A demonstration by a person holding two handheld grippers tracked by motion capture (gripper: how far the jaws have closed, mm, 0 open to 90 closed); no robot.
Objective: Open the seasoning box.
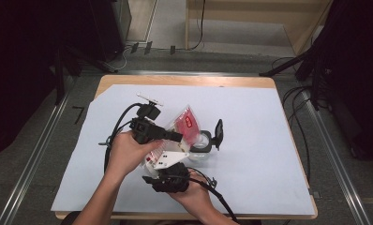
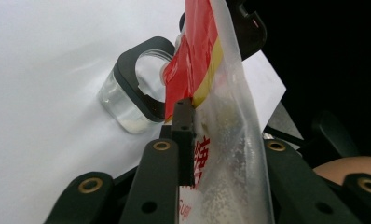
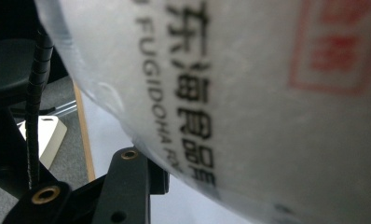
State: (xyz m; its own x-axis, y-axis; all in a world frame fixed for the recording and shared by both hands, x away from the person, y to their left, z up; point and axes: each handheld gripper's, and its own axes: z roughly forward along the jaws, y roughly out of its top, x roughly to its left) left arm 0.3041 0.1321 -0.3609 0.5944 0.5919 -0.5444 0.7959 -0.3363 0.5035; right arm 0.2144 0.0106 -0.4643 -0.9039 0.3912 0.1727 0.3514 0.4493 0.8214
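A clear plastic bag (image 1: 187, 123) with a red label and white granules hangs over the table, held between both grippers. My left gripper (image 1: 179, 137) is shut on it partway up; in the left gripper view the bag (image 2: 221, 93) runs up between the jaws of that gripper (image 2: 195, 135). My right gripper (image 1: 162, 165) grips the bag's lower end from below. The printed film of the bag (image 3: 249, 93) lies right against this gripper (image 3: 183, 182), hiding one jaw. A clear jar (image 1: 202, 143) with its black flip lid (image 1: 218, 132) open stands just beyond the bag; the jar (image 2: 127, 100) sits beneath the bag's top.
A white sheet (image 1: 250, 154) covers the wooden table. A small white strip (image 1: 149, 99) lies behind the left hand. Cables trail from both grippers toward the near edge. Black stands and cables sit on the floor around the table.
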